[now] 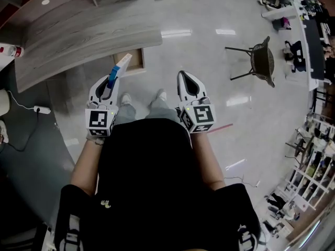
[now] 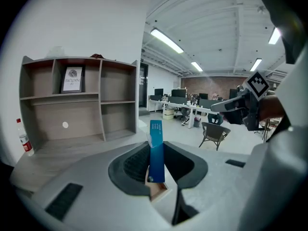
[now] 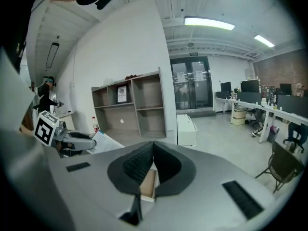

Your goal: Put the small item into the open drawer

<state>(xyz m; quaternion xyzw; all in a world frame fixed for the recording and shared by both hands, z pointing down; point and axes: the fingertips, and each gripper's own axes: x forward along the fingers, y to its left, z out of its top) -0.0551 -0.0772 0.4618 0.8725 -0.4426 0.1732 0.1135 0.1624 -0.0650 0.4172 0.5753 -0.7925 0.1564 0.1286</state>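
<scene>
Judging from the views, only the pickup is done: the small item (image 2: 156,150) is clamped by the left gripper (image 1: 109,83), the open drawer (image 1: 138,56) just ahead of it is not yet reached, and the right gripper (image 1: 183,76) is closed empty.

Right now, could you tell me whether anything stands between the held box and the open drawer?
Nothing visible does: the left gripper holds the blue box near the open drawer, and no object shows between them in the head view.

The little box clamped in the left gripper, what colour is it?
The box is blue, with some white at one end; the left gripper view shows it best.
</scene>
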